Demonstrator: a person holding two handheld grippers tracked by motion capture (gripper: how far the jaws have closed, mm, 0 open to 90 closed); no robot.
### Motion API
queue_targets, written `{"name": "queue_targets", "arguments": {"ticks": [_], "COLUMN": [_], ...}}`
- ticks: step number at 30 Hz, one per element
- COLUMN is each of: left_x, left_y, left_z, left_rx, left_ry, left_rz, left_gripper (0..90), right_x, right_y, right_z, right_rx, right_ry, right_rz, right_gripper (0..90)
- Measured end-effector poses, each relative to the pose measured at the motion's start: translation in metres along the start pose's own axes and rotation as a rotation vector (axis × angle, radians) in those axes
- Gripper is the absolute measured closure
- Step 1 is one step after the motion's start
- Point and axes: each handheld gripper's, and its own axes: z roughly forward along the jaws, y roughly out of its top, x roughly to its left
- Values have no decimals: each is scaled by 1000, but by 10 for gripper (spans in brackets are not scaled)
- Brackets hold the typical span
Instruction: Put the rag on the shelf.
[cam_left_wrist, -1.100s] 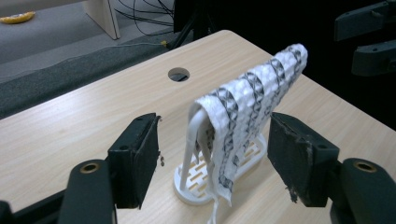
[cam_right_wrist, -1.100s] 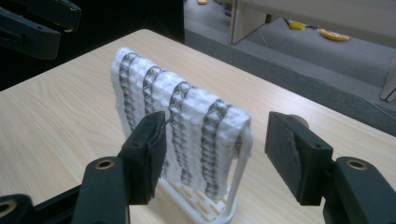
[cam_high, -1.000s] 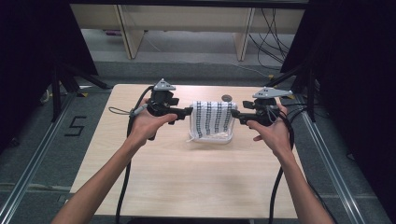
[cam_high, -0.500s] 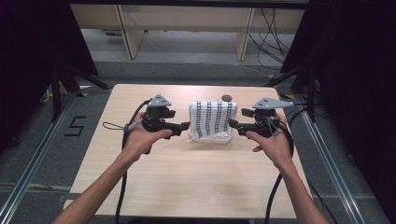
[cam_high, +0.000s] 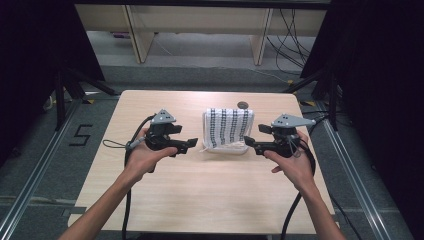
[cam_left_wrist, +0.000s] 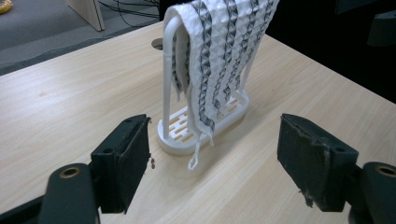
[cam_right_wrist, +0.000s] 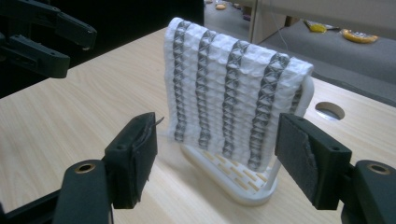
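Observation:
A white towel with dark stripes (cam_high: 228, 125) hangs over a white plastic rack (cam_high: 222, 149) at the middle of the wooden table (cam_high: 200, 200). My left gripper (cam_high: 192, 145) sits just left of the rack and my right gripper (cam_high: 248, 141) just right of it, both apart from the towel. In the left gripper view the towel (cam_left_wrist: 219, 56) and rack base (cam_left_wrist: 175, 135) stand beyond my open left gripper (cam_left_wrist: 215, 161). In the right gripper view the towel (cam_right_wrist: 229, 98) stands beyond my open right gripper (cam_right_wrist: 215, 163). Both pairs of jaws have just been opening, with nothing between them.
A round cable hole (cam_high: 243, 105) lies in the table just behind the rack. Cables trail from both grippers toward the near table edge. Shelf legs and black curtains stand beyond and beside the table. The left gripper (cam_right_wrist: 42, 37) shows far off in the right gripper view.
Both grippers have let go of the towel's side edges and drawn back and down toward the near side. The towel stays draped on the rack.

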Motion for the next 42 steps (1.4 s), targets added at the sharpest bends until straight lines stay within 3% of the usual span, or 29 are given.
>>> {"name": "queue_targets", "arguments": {"ticks": [5,6,7,8,10,11,12,17,23,25,27,32,33,34,35,37,39,40,42], "left_x": [3,3,4,4,2,1,0,-5,-8,-8,-10,-12,-13,-12,-14,-14,-15,-15,-15], "left_y": [-6,-8,-9,-10,-12,-13,-14,-23,-32,-35,-38,-47,-50,-51,-54,-58,-63,-65,-69], "left_z": [-1,-1,-1,-1,0,-1,-1,-2,-4,-6,-8,-11,-11,-12,-11,-12,-11,-11,-10], "left_rx": [4,0,0,1,0,0,3,15,14,12,10,19,12,35,22,50,37,40,51], "left_ry": [-4,0,-7,-7,-13,-12,-16,-34,-15,-14,-1,-13,-13,-5,-5,-8,-22,-20,-23], "left_rz": [11,3,0,5,7,7,8,18,30,31,40,46,45,64,53,77,59,62,73], "left_gripper": [250,250,250,250,248,248,248,239,239,239,239,239,238,239,239,239,239,238,238], "right_x": [5,4,5,6,7,5,6,10,16,16,18,20,22,20,21,22,23,21,24], "right_y": [-7,-8,-9,-10,-13,-13,-15,-21,-28,-31,-34,-42,-44,-45,-47,-50,-53,-54,-57], "right_z": [0,2,1,3,3,4,5,5,2,2,2,2,2,3,3,3,2,3,1], "right_rx": [16,2,21,5,16,12,0,22,48,44,50,52,69,51,69,70,74,62,74], "right_ry": [7,5,12,6,12,24,5,31,34,36,42,36,40,39,39,42,36,36,36], "right_rz": [6,-14,-2,4,10,-14,-1,6,17,-3,17,6,31,10,24,19,27,7,23], "right_gripper": [307,307,306,305,305,305,305,305,305,304,304,304,304,304,304,304,303,303,297]}}
